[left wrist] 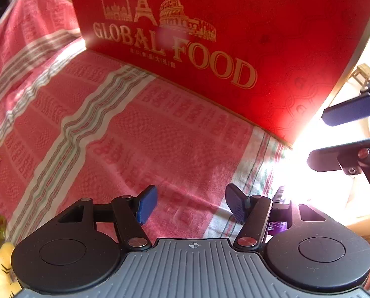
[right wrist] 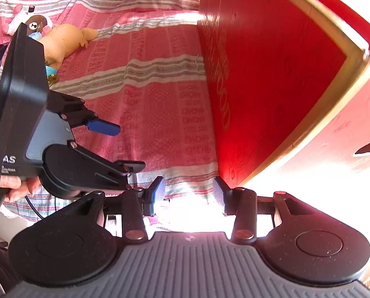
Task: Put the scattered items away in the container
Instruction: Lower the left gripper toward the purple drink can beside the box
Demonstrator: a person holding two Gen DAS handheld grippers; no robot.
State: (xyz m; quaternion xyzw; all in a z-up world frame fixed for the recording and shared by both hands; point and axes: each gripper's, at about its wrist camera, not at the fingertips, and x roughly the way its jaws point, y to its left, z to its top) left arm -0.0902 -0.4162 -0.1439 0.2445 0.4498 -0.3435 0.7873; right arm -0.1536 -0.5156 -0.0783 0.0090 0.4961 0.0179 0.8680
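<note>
Red cardboard box (left wrist: 234, 49), the container, stands on a pink striped cloth (left wrist: 135, 136), its long printed side running along the cloth and its opening facing up. Soft toys (right wrist: 65, 39) lie well apart near the cloth's far edge. Left tool (left wrist: 191, 204) and right tool (right wrist: 188, 193) are both open, holding nothing. Glare whites out the near edge, so a grab there could miss.

**Lettering in view**

The tall red cardboard box (left wrist: 234, 37) carries "GLOBAL FOOD" in gold capitals beneath gold landmark drawings; the small line beneath is too small to read. The left black handheld gripper body (right wrist: 13, 129) shows white "AS".
</note>
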